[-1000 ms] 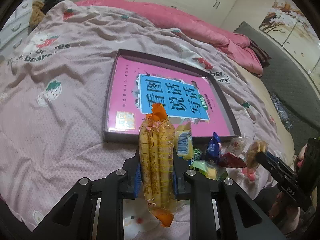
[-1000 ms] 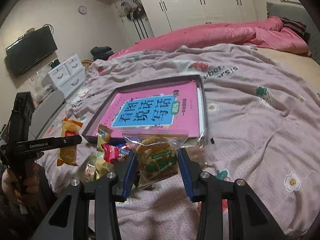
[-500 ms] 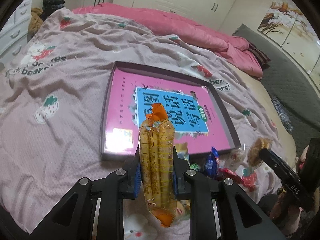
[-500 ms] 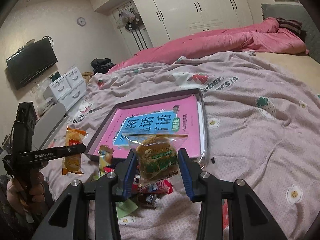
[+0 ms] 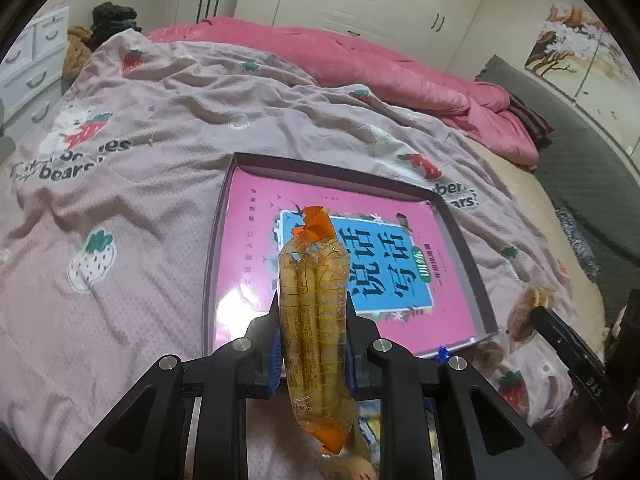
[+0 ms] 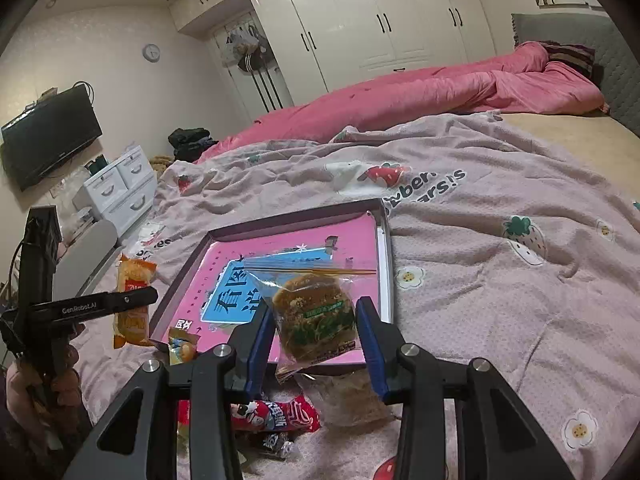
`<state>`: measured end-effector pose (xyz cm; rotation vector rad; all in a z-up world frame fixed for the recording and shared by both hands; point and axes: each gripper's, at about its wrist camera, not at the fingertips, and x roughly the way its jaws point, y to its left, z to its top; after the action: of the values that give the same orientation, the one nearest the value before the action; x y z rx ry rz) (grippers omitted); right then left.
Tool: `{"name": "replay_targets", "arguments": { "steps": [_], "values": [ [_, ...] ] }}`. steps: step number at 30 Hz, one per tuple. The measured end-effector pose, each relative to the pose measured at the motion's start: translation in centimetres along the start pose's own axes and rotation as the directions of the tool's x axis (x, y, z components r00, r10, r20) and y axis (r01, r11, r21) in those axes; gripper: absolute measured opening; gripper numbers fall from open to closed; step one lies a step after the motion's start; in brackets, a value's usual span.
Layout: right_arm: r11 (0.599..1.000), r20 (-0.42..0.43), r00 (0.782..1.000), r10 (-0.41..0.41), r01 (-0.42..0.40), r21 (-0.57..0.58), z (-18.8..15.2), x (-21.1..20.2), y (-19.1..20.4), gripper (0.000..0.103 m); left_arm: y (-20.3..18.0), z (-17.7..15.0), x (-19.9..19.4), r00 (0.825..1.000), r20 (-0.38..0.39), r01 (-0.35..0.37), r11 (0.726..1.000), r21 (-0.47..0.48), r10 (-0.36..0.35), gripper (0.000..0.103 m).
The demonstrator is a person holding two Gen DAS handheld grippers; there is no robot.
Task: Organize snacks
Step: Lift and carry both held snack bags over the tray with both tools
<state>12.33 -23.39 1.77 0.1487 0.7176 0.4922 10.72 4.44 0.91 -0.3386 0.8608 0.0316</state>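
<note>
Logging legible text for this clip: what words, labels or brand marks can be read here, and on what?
"GenRobot.AI": side of the left gripper, in the right wrist view.
"看图说话写话": blue panel of the pink book in the tray.
"bears": printed on the blanket; the word above it is creased and only partly readable.
Print on the yellow snack pack, the cake bag and the red wrapper: too small or blurred.

Bedroom, warm indoor light. White glossy wardrobe (image 6: 384, 28) along the far wall, ceiling glare on its doors. Round clock (image 6: 152, 53) high on the cream wall, dark television (image 6: 48, 136) mounted lower left. White drawer unit (image 6: 120, 188) beside the bed. Pink duvet (image 6: 420, 100) bunched across the far side, grey padded headboard (image 6: 560, 36) right. Tree painting (image 5: 576, 52) above.
</note>
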Motion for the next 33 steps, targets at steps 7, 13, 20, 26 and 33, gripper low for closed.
{"name": "replay_targets", "arguments": {
  "steps": [7, 13, 20, 26, 33],
  "values": [
    [1.000, -0.021, 1.000, -0.008, 0.008, -0.001, 0.2, 1.6, -0.4, 0.042, -0.1, 0.4, 1.8, 1.000, -0.015, -0.024, 1.000, 0.014, 0.024, 0.024],
    [1.000, -0.064, 0.998, -0.019, 0.019, 0.002, 0.2, 3.1, -0.7, 0.042, -0.3, 0.6, 3.5, 0.998, -0.038, -0.039, 0.999, 0.029, 0.040, 0.024],
    [0.997, -0.138, 0.988, -0.070, 0.067, -0.027, -0.6, 5.6, -1.0, 0.042, -0.6, 0.2, 4.9, 0.996, -0.060, -0.064, 0.997, 0.050, 0.067, 0.024],
    [0.995, -0.160, 0.984, -0.083, 0.074, -0.065, -0.9, 6.7, -0.5, 0.042, -1.1, 0.2, 5.9, 0.991, -0.065, -0.113, 0.990, 0.087, 0.119, 0.024],
    [0.996, -0.168, 0.982, -0.081, 0.073, -0.050, -0.8, 7.7, -1.0, 0.042, -1.7, 0.3, 6.7, 0.984, -0.052, -0.160, 0.979, 0.125, 0.168, 0.024]
  ]
}}
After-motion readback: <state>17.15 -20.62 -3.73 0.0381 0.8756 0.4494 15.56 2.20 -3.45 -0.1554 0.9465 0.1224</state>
